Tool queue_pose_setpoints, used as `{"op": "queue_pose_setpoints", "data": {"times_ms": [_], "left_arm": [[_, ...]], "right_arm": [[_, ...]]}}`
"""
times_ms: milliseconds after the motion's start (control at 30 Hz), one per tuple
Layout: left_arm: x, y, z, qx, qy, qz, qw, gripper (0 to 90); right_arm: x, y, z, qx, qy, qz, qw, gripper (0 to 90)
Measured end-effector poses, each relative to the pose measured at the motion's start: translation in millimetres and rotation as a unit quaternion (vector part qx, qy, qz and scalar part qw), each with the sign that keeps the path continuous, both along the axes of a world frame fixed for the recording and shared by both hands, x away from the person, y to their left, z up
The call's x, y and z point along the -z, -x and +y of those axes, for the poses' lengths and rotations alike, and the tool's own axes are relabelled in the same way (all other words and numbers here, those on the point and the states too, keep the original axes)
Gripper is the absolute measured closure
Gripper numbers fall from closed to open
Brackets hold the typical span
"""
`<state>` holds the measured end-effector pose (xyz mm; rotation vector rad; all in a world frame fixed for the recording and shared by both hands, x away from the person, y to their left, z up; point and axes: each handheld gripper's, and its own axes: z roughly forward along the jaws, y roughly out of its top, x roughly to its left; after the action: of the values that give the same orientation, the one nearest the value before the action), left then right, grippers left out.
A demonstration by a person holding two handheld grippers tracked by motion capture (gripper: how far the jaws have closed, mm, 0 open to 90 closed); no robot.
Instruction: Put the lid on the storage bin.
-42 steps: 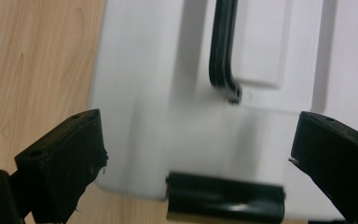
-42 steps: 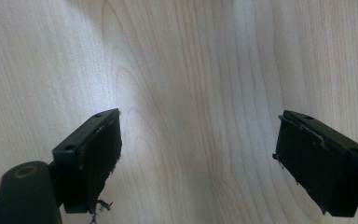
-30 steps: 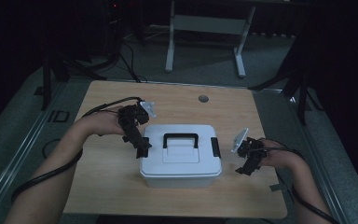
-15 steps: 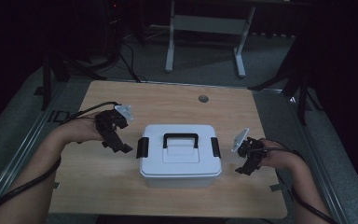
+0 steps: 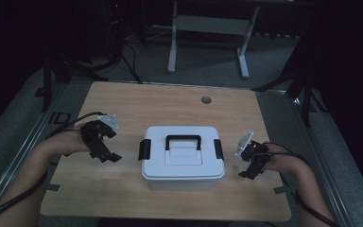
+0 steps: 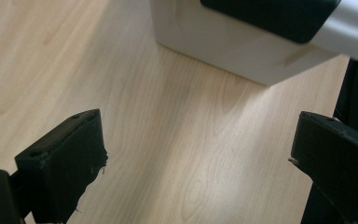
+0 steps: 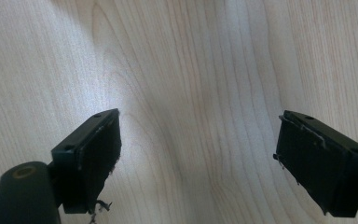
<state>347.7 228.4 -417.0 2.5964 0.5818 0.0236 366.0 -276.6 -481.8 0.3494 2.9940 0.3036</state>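
A white lidded box (image 5: pixel 183 158) with a black handle (image 5: pixel 183 141) and black side latches (image 5: pixel 144 149) stands in the middle of the wooden table (image 5: pixel 170 106). My left gripper (image 5: pixel 106 153) hovers to the left of the box, apart from it, open and empty. In the left gripper view the box's wall (image 6: pixel 233 56) and a black latch (image 6: pixel 270 16) show ahead beyond the wide-apart jaws. My right gripper (image 5: pixel 251 169) sits to the right of the box, open, with bare wood (image 7: pixel 196 116) between its jaws.
A round cable hole (image 5: pixel 206 100) lies in the table's far side. Behind the table stands a grey metal frame (image 5: pixel 208 28) on a dark floor. Cables (image 5: pixel 75 122) trail from the left gripper. Tape marks (image 5: pixel 283 190) sit near the front corners.
My left gripper has drawn away from the box's left latch, moving left and slightly toward the front. The right gripper and the box have stayed put.
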Motion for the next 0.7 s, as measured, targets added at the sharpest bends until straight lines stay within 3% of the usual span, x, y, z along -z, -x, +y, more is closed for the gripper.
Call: {"op": "queue_pose_setpoints", "data": {"times_ms": [333,467,700], "left_arm": [[26.2,6.8,19.0,-0.018,0.012,0.015,0.9997,2.2],[35.6,9.7,24.7,-0.020,0.030,0.025,0.9990,2.7],[51.4,15.8,32.7,-0.027,0.034,0.021,0.9988,2.7]], "right_arm": [[2.2,3.0,-4.9,0.006,-0.007,-0.010,0.9999,13.7],[4.3,4.5,-5.6,0.009,-0.009,-0.010,0.9999,13.7],[7.7,5.6,-8.2,0.014,-0.015,-0.016,0.9997,13.7]]}}
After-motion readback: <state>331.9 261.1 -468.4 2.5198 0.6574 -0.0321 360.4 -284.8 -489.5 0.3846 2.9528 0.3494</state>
